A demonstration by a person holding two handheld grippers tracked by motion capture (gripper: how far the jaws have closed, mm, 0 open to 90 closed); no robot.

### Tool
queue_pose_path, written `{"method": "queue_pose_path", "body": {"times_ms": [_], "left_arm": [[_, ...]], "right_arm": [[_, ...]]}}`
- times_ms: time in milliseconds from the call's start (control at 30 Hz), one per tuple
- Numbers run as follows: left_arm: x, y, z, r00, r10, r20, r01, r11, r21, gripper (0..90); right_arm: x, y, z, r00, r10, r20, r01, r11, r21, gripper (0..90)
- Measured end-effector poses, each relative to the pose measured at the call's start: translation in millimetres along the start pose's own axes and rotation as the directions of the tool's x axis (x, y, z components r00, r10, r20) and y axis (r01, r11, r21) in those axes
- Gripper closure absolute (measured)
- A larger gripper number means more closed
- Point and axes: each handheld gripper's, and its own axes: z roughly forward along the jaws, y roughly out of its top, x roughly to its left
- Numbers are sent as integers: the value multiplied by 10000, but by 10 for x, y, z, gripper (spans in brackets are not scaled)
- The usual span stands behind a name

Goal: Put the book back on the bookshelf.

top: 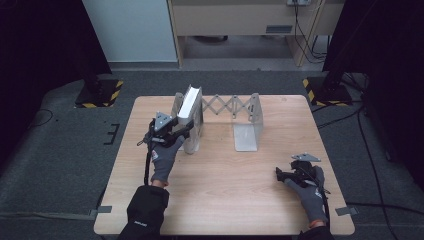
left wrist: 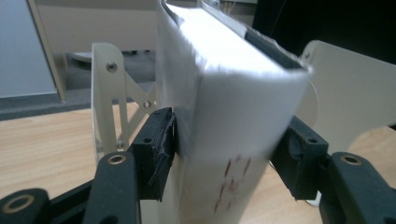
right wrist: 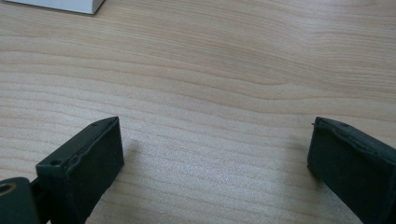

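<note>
From above, our left claw (top: 181, 134) grips the book (top: 189, 106), which stands tilted at the left end of the rack (top: 235, 107); our right claw (top: 281, 174) rests on the worktop (top: 225, 190), well clear of the rack. Along the left claw, both pads (left wrist: 161, 149) press the book's sides. Along the right claw (right wrist: 215, 158), the jaws stand wide and hold nothing. We judge the book nearly shelved; release remains.

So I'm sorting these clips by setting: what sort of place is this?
Probably a lab or recording studio, not a home: a bare light wooden table on grey carpet, black-and-yellow hazard-striped stand bases at its far corners, dark curtains at both sides, and loose cables along the floor.
</note>
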Motion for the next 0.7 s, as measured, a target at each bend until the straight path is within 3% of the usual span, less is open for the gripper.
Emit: {"method": "queue_pose_path", "body": {"times_ms": [67,267,433,700], "left_arm": [[-23,-32,-12,9999,155,54,-156,9997,162,427],[-69,-18,27,10000,-3,-12,3,9996,278,432],[-110,18,113,9999,137,-36,-136,9990,424,415],[-93,55,211,10000,46,-48,-43,9989,473,399]], "right_arm": [[-2,0,1,10000,-31,6,31,10000,-12,39],[1,-1,0,10000,-29,20,29,10000,-18,39],[7,0,-1,10000,20,14,-20,10000,-4,39],[12,-2,-2,10000,12,-8,-12,10000,-4,39]]}}
